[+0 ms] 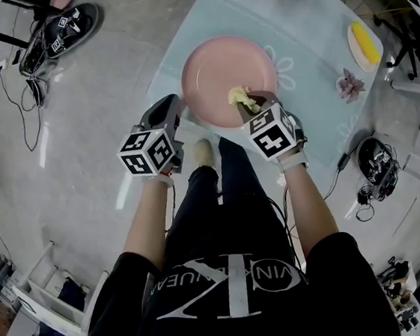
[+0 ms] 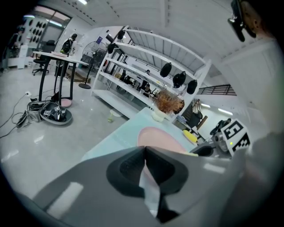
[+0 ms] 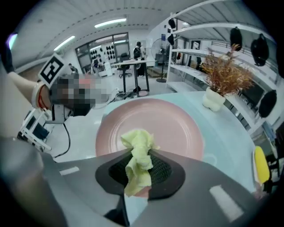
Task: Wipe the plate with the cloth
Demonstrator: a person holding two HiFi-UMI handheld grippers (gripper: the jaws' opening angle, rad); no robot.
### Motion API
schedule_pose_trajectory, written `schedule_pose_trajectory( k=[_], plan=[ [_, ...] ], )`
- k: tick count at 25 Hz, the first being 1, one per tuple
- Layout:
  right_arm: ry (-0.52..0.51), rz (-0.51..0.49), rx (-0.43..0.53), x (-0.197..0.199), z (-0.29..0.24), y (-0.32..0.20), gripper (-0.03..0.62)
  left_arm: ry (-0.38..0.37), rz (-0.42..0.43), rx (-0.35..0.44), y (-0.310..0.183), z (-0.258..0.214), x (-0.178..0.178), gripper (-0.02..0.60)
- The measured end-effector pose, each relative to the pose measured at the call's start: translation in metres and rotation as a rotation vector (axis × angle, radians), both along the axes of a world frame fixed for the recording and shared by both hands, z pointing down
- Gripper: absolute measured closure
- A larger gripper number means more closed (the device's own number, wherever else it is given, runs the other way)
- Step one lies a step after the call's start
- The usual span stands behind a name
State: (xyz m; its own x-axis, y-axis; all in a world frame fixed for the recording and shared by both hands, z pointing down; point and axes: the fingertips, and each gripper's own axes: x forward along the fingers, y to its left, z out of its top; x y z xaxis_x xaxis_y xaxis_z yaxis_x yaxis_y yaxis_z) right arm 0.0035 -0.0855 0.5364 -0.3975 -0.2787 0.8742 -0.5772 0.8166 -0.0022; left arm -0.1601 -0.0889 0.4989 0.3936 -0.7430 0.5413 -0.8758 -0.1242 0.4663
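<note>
A pink plate (image 1: 221, 74) lies on the pale blue table (image 1: 316, 32), near its front edge. My right gripper (image 1: 254, 102) is over the plate's near right part, shut on a crumpled yellow cloth (image 1: 238, 97). In the right gripper view the cloth (image 3: 138, 144) bunches up between the jaws of the right gripper (image 3: 140, 154), above the plate (image 3: 168, 124). My left gripper (image 1: 176, 111) hovers just off the plate's near left rim. In the left gripper view the left gripper (image 2: 145, 149) has its jaw tips meeting with nothing seen between them, and the plate (image 2: 162, 135) lies just beyond.
A yellow item on a small white dish (image 1: 364, 42) sits at the table's far right, beside a small pink succulent (image 1: 350, 84). A dried plant in a white vase (image 3: 217, 84) stands at the back. Sandals (image 1: 68, 27) and cables lie on the floor.
</note>
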Motion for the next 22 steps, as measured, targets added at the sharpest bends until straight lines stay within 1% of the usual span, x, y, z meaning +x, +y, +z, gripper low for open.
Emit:
schedule_pose_trajectory(
  k=[5,9,11,14,18,22],
  plan=[
    [-0.156,0.142,0.027,0.011,-0.044,-0.007,0.519,-0.032,0.013,0.084,-0.006,-0.040,-0.002,0.581],
    [-0.265,0.216,0.088,0.015,-0.083,-0.019,0.517,-0.070,0.003,0.153,-0.015,-0.075,-0.012,0.581],
    [-0.300,0.231,0.135,0.018,-0.102,-0.025,0.517,-0.088,0.001,0.186,-0.019,-0.091,-0.017,0.581],
    [-0.337,0.240,0.198,0.023,-0.130,-0.030,0.517,-0.106,0.025,0.226,-0.021,-0.112,-0.019,0.581],
    [-0.386,0.248,0.264,0.026,-0.163,-0.035,0.517,-0.131,0.044,0.289,-0.024,-0.144,-0.022,0.581],
    [-0.439,0.271,0.325,0.035,-0.194,-0.042,0.517,-0.152,0.054,0.358,-0.025,-0.176,-0.017,0.581]
  ],
)
